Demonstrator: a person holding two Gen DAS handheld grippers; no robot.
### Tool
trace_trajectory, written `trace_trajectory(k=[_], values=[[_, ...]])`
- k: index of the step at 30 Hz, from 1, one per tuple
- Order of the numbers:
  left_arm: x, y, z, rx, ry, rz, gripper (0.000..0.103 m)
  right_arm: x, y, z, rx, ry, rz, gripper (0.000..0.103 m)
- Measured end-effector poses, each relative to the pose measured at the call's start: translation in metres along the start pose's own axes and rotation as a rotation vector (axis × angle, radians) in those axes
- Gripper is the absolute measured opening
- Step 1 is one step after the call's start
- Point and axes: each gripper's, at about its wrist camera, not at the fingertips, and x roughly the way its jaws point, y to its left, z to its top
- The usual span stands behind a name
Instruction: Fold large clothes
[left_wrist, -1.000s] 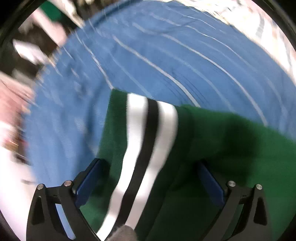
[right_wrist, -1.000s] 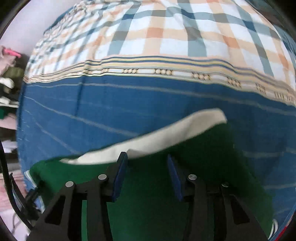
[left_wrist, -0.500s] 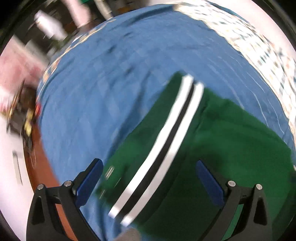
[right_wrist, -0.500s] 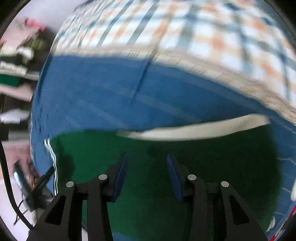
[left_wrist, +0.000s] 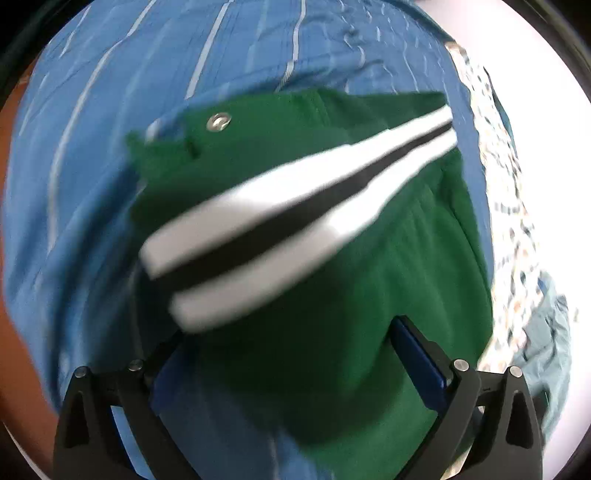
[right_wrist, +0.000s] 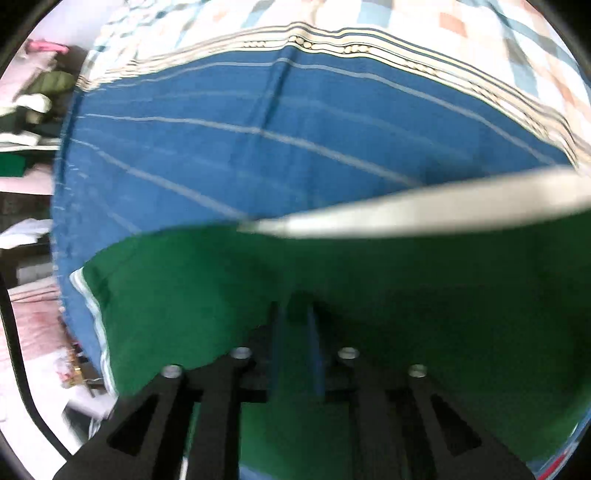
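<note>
A green garment (left_wrist: 332, 295) with a white-black-white stripe (left_wrist: 295, 218) and a metal snap (left_wrist: 218, 122) lies on the blue striped bedsheet (left_wrist: 110, 129). My left gripper (left_wrist: 291, 354) is open, jaws wide apart over the green cloth. In the right wrist view the same green garment (right_wrist: 406, 295) with a white band (right_wrist: 424, 214) spreads across the sheet. My right gripper (right_wrist: 295, 325) is shut on a fold of the green cloth.
The blue sheet (right_wrist: 258, 129) meets a checked cover (right_wrist: 443, 33) at the far side. Piles of clothes (right_wrist: 33, 92) sit on shelves to the left. A light blue cloth (left_wrist: 546, 350) lies at the right. White wall is beyond.
My right gripper has closed on the green cloth. The left gripper stayed open and swung round, so the striped part now lies across its view.
</note>
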Motion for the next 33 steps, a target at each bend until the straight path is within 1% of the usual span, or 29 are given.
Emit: trace_trajectory(k=[1, 2, 3, 4, 5, 6, 7, 10, 13, 14, 15, 16, 17, 18, 19, 20, 21, 22, 23, 26, 27, 28, 29, 30, 31, 32, 33], values=[[-0.002, -0.001, 0.001, -0.009, -0.042, 0.011, 0.083, -0.007, 0.0, -0.007, 0.004, -0.004, 0.02, 0.034], [-0.002, -0.002, 0.006, -0.022, -0.066, 0.024, 0.07, -0.013, -0.002, -0.014, 0.007, -0.007, 0.034, 0.034], [-0.002, -0.003, 0.012, -0.029, -0.077, 0.019, 0.053, -0.02, -0.005, -0.024, 0.012, -0.01, 0.044, 0.034], [-0.003, -0.003, 0.018, -0.018, -0.092, 0.011, 0.042, -0.023, -0.002, -0.03, 0.015, -0.014, 0.046, 0.034], [-0.005, -0.003, 0.024, -0.001, -0.104, 0.006, 0.036, -0.029, -0.007, -0.039, 0.023, -0.02, 0.046, 0.034], [-0.008, -0.007, 0.029, 0.02, -0.113, 0.007, 0.033, -0.029, -0.007, -0.043, 0.029, -0.021, 0.048, 0.034], [-0.011, -0.011, 0.031, 0.045, -0.123, 0.013, 0.032, -0.03, -0.011, -0.05, 0.041, -0.017, 0.056, 0.034], [-0.017, -0.017, 0.042, 0.067, -0.142, 0.002, 0.029, -0.027, -0.02, -0.061, 0.046, 0.001, 0.072, 0.034], [-0.031, -0.018, 0.055, 0.089, -0.19, -0.02, 0.028, -0.012, -0.012, -0.066, 0.027, 0.032, 0.076, 0.034], [-0.028, -0.018, 0.062, 0.098, -0.195, -0.035, 0.028, -0.003, -0.008, -0.065, 0.014, 0.041, 0.073, 0.034], [-0.02, -0.015, 0.067, 0.106, -0.175, -0.056, 0.031, 0.006, -0.006, -0.067, 0.0, 0.043, 0.053, 0.034], [-0.012, -0.011, 0.07, 0.107, -0.151, -0.055, 0.035, 0.016, -0.004, -0.065, -0.01, 0.047, 0.039, 0.034], [0.0, -0.007, 0.072, 0.111, -0.123, -0.037, 0.045, 0.028, -0.005, -0.063, -0.01, 0.053, 0.019, 0.034], [0.01, -0.001, 0.072, 0.115, -0.098, -0.049, 0.05, 0.037, -0.007, -0.061, -0.004, 0.056, 0.009, 0.034], [0.016, 0.005, 0.071, 0.114, -0.089, -0.078, 0.053, 0.042, -0.008, -0.059, 0.002, 0.055, 0.01, 0.034], [0.02, 0.01, 0.071, 0.112, -0.096, -0.123, 0.06, 0.044, -0.011, -0.056, 0.018, 0.057, 0.018, 0.034], [0.019, 0.012, 0.07, 0.113, -0.103, -0.138, 0.066, 0.043, -0.015, -0.054, 0.053, 0.072, 0.036, 0.034], [0.021, 0.01, 0.07, 0.119, -0.107, -0.145, 0.069, 0.04, -0.019, -0.053, 0.079, 0.083, 0.054, 0.034], [0.023, 0.007, 0.07, 0.127, -0.111, -0.137, 0.072, 0.036, -0.022, -0.054, 0.09, 0.091, 0.073, 0.034], [0.025, -0.009, 0.072, 0.158, -0.143, -0.077, 0.073, 0.021, -0.021, -0.062, 0.053, 0.075, 0.079, 0.034], [0.024, -0.014, 0.072, 0.171, -0.16, -0.062, 0.065, 0.019, -0.019, -0.064, 0.042, 0.07, 0.073, 0.034], [0.022, -0.018, 0.072, 0.185, -0.179, -0.039, 0.054, 0.016, -0.019, -0.068, 0.03, 0.06, 0.069, 0.034], [0.018, -0.022, 0.073, 0.2, -0.192, -0.031, 0.038, 0.014, -0.018, -0.07, 0.019, 0.049, 0.068, 0.034], [0.015, -0.027, 0.074, 0.215, -0.201, -0.027, 0.033, 0.015, -0.017, -0.073, 0.004, 0.041, 0.039, 0.034], [0.01, -0.034, 0.073, 0.241, -0.216, -0.018, 0.031, 0.02, -0.016, -0.074, 0.0, 0.045, 0.01, 0.031], [0.001, -0.044, 0.07, 0.287, -0.245, -0.002, 0.029, 0.031, -0.019, -0.074, 0.008, 0.041, -0.01, 0.028], [-0.004, -0.054, 0.069, 0.318, -0.264, 0.008, 0.027, 0.038, -0.021, -0.072, 0.026, 0.038, -0.014, 0.027]])
